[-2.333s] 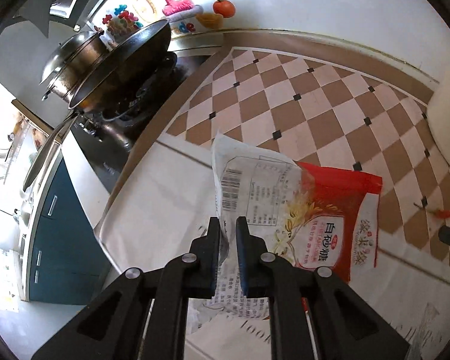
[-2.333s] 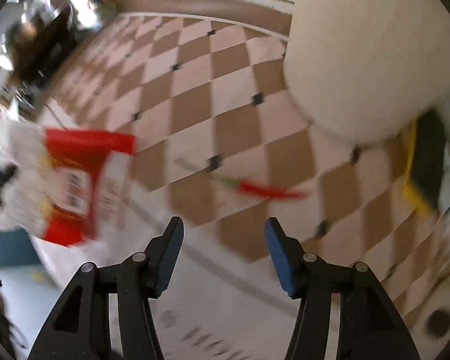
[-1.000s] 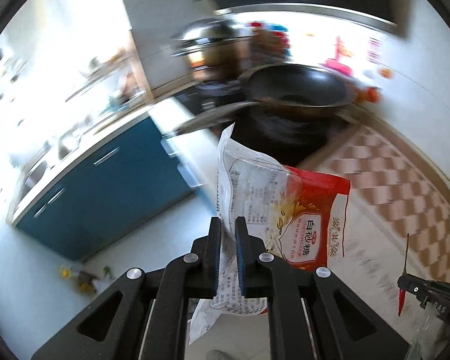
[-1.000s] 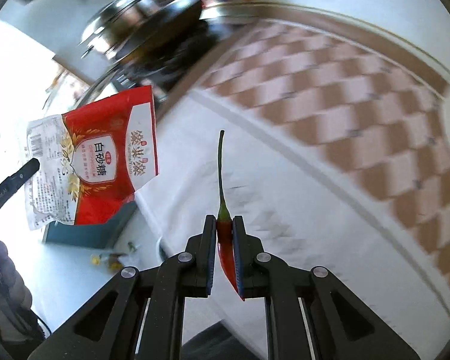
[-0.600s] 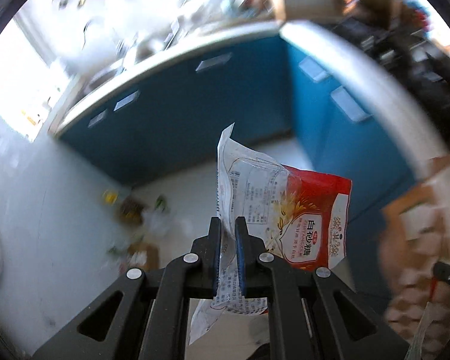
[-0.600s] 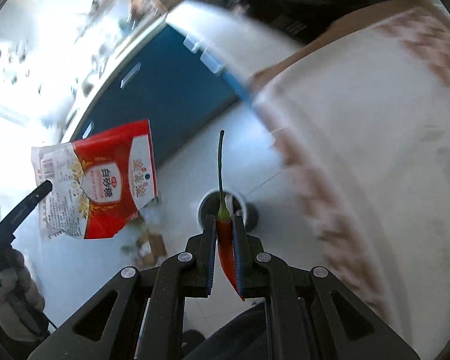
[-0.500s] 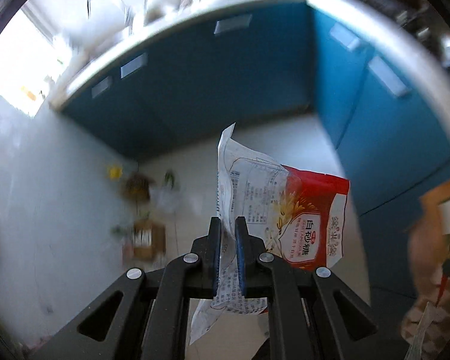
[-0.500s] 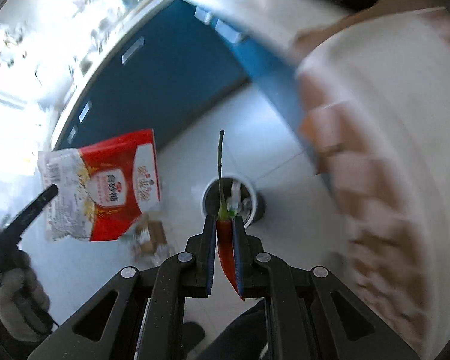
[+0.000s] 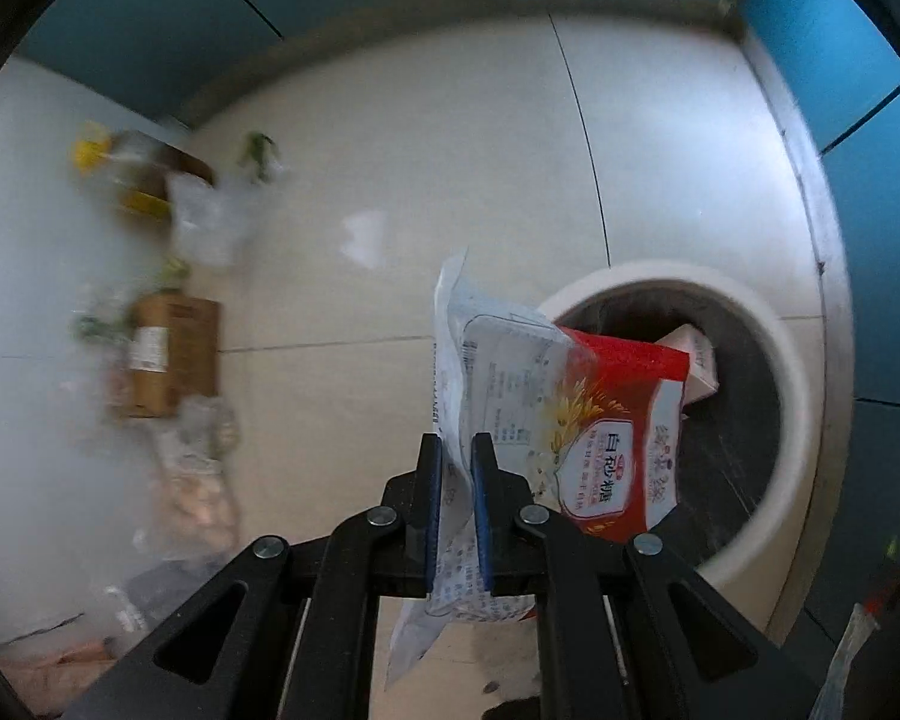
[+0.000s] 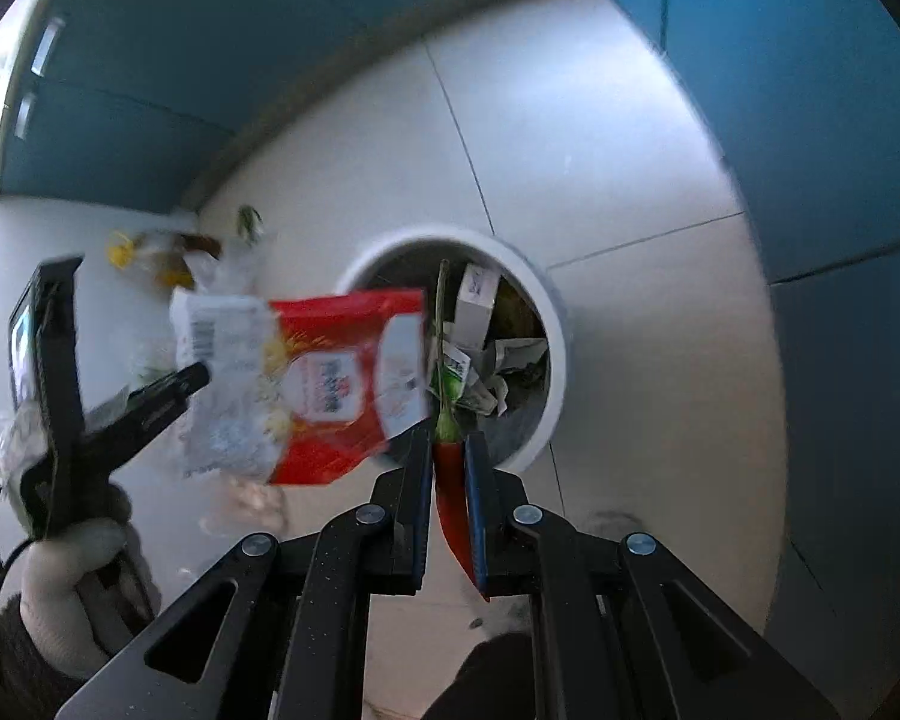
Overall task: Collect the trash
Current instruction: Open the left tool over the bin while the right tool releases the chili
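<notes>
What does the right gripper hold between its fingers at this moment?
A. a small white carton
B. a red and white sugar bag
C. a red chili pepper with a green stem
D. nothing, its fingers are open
C: the right gripper is shut on a red chili pepper, its green stem pointing toward the trash bin; the sugar bag is in the left gripper.

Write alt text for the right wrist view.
The right gripper, shut on a red chili pepper, hangs above a white trash bin on the tiled floor. At left, the left gripper holds a red-and-white food bag beside the bin.
</notes>
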Demonstrator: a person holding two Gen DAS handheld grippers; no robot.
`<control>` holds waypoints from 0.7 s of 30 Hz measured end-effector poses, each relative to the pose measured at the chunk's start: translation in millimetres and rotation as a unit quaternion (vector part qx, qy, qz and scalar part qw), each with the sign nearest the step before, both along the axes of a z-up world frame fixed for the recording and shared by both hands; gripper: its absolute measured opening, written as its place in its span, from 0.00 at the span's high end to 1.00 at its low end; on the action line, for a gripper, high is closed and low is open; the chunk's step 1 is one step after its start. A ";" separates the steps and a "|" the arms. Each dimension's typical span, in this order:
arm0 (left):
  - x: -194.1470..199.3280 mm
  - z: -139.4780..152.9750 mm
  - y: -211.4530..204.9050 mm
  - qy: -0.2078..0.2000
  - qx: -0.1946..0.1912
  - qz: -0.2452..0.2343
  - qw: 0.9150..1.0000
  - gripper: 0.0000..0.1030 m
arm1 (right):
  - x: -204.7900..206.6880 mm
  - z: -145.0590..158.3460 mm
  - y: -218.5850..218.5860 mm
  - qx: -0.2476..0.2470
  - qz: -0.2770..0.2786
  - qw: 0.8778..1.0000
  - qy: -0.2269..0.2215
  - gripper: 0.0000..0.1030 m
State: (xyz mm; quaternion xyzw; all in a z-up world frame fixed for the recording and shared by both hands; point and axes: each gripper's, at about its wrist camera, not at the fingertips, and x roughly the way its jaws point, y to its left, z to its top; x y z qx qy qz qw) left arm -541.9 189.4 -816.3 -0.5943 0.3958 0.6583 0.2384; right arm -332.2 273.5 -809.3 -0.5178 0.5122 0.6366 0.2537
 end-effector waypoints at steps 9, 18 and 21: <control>-4.1 -53.3 3.7 -0.073 0.004 0.007 0.997 0.75 | -41.9 -117.8 4.1 -0.030 0.030 0.999 -0.015 0.89; -16.6 -21.1 -11.0 -0.082 0.048 0.026 0.995 0.04 | -66.6 -133.0 1.8 -0.042 0.035 0.998 -0.026 0.76; -19.1 -5.9 -24.1 -0.058 0.057 0.031 0.996 0.03 | -65.8 -127.4 1.2 -0.035 0.038 0.998 -0.029 0.50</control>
